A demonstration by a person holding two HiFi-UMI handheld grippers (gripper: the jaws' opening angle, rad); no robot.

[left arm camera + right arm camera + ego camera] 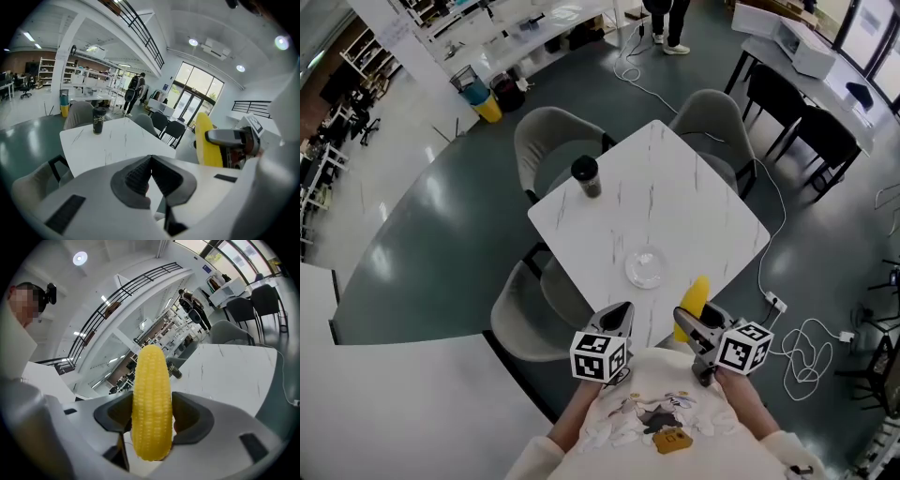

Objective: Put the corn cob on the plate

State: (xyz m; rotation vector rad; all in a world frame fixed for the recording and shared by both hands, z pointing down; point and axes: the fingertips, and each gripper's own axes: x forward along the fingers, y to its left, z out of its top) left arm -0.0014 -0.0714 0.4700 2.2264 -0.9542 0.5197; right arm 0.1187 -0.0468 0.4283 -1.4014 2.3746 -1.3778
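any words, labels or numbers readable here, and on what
No text here can be read.
The dark cup has pale print on its side, too blurred to read.
The marker cubes show black and white squares, no words.
The shirt has a printed picture, no legible letters.

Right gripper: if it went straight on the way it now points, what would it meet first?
Likely the white table, near the plate: the right gripper, shut on the corn cob, points low across it toward the cup. Its height is unclear.
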